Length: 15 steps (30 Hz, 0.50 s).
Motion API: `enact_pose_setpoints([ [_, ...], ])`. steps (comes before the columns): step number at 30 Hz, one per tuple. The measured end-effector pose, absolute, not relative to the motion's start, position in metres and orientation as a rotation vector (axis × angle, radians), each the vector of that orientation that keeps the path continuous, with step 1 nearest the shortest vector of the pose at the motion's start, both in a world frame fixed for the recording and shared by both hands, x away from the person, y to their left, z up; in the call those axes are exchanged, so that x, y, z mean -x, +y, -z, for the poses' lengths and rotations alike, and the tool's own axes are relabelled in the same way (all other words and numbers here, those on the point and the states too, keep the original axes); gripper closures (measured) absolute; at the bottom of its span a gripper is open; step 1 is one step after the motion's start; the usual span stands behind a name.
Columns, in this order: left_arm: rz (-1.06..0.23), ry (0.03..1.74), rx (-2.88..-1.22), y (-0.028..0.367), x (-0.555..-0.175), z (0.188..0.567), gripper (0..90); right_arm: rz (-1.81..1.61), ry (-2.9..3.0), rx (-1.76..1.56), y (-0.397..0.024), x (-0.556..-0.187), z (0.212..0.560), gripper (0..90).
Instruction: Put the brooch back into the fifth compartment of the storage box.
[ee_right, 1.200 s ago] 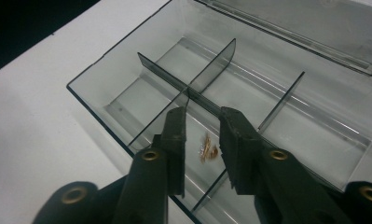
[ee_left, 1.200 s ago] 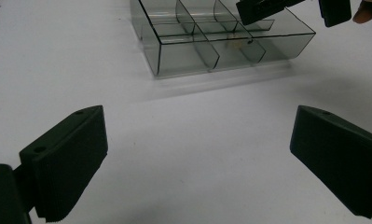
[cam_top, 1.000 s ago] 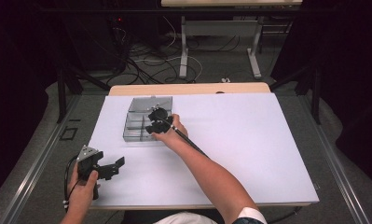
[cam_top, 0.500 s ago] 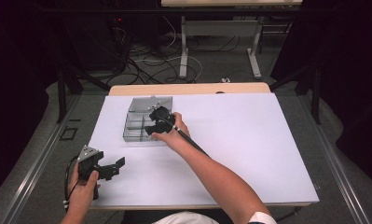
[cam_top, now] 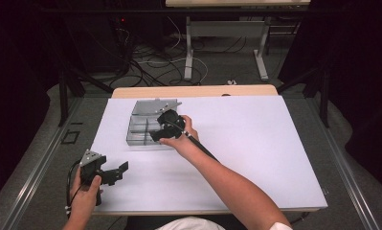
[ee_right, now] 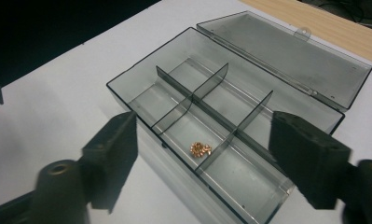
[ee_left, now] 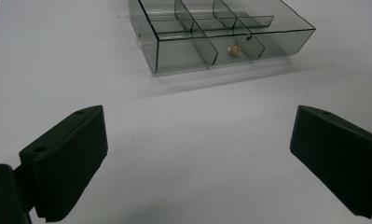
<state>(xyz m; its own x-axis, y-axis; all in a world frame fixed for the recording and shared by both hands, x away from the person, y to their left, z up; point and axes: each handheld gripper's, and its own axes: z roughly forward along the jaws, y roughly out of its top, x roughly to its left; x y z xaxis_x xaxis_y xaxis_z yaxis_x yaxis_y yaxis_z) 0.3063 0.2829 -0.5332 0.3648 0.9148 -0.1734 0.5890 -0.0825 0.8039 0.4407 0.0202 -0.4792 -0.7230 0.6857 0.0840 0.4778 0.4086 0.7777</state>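
A clear grey compartment box [cam_top: 140,135] stands on the white table with its lid [ee_right: 286,56] folded back. A small copper-coloured piece [ee_right: 200,149] lies loose in a middle front compartment and also appears as the same copper piece [ee_left: 233,49] from the near side. My right gripper [cam_top: 156,134] hovers just above the box [ee_right: 127,95]; its jaws have just been opening and stand apart with nothing between them. My left gripper [cam_top: 117,172] rests low at the table's near left, open and empty, pointing toward the box [ee_left: 174,56].
The white table sheet [cam_top: 255,143] stretches bare to the right of the box. A wooden edge [cam_top: 193,91] runs along the far side. Beyond it are cables and desk legs [cam_top: 188,52] on the floor.
The right hand has lifted slightly above the box and shifted a little. The left hand and its gripper have stayed where they were.
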Motion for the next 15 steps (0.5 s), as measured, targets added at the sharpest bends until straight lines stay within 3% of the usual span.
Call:
enact_pose_setpoints([
  [8,-0.488,1.323,-1.781,0.282,-0.306,0.533,4.0,-1.194,2.405,-1.048,0.003,-0.431,0.476,14.4],
  [15,-0.492,1.329,-1.777,0.282,-0.306,0.533,4.0,-1.213,2.363,-1.051,-0.017,-0.421,0.471,2.8],
])
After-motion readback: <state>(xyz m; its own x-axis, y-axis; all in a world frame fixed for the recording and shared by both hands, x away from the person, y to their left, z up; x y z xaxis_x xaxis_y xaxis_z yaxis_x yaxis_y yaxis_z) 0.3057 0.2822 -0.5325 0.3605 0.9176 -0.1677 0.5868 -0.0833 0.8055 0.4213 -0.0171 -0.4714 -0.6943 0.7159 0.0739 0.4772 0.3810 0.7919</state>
